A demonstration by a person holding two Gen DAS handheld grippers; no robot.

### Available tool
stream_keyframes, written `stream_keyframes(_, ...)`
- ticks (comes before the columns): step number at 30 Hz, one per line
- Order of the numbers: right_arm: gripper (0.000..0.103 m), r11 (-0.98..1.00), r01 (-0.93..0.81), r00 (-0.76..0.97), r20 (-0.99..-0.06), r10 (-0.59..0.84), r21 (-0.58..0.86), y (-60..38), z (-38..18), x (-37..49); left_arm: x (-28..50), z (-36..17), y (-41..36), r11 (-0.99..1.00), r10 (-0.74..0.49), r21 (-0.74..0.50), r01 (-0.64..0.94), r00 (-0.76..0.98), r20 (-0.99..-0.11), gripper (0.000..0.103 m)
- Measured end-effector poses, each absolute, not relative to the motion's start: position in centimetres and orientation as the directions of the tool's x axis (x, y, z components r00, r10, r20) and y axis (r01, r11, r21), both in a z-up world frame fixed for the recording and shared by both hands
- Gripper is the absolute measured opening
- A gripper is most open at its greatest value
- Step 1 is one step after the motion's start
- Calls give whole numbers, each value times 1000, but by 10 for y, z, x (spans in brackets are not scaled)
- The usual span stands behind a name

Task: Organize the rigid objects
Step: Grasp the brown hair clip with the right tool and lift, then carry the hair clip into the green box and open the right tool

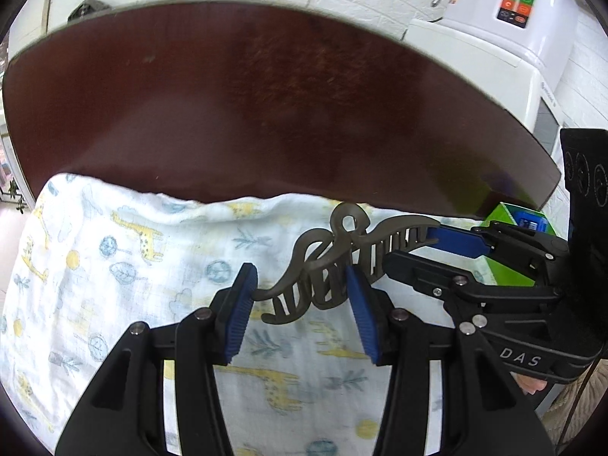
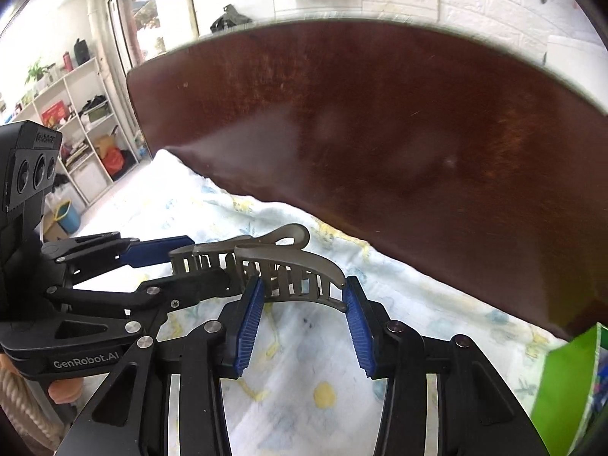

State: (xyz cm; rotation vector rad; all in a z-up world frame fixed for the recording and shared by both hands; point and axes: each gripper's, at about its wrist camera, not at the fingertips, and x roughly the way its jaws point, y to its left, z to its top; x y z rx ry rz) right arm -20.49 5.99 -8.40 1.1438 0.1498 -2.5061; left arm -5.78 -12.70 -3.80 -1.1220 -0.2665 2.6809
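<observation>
A grey-brown claw hair clip (image 1: 334, 262) is held in the air above a white cloth printed with giraffes (image 1: 114, 266). My left gripper (image 1: 302, 285) has its blue pads on either side of the clip's left half. My right gripper (image 1: 421, 245) comes in from the right and grips the clip's other end. In the right wrist view the clip (image 2: 273, 266) spans between the right gripper's pads (image 2: 302, 292), and the left gripper (image 2: 190, 262) holds its left end. Both grippers are shut on the clip.
The cloth (image 2: 342, 342) covers the near part of a dark red-brown table (image 1: 266, 114). A green box (image 1: 509, 224) lies on the cloth at the right, also in the right wrist view (image 2: 570, 372). A white appliance (image 1: 505, 34) stands beyond the table's right end. Shelves (image 2: 76, 133) stand at far left.
</observation>
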Motion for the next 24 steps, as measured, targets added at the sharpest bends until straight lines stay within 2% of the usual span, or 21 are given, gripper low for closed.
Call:
stream_keyframes(7, 46, -923, 379, -649, -692, -315, 65, 85, -52, -172, -37, 7, -84, -955, 295, -190, -226, -723, -624, 48)
stream_keyframes(14, 46, -955, 290, -744, -615, -261, 55, 138, -14, -127, -26, 43, -13, -922, 375, -148, -359, -723, -581, 48)
stream_keyframes(17, 46, -969, 239, -779, -583, -231, 64, 171, -4, -105, -1, 53, 42, -896, 416, -129, -424, -704, -575, 48)
stream_keyframes(24, 46, -991, 69, -830, -544, -121, 114, 258, 8, -63, -15, 70, 147, -815, 510, -97, -572, -626, -590, 48)
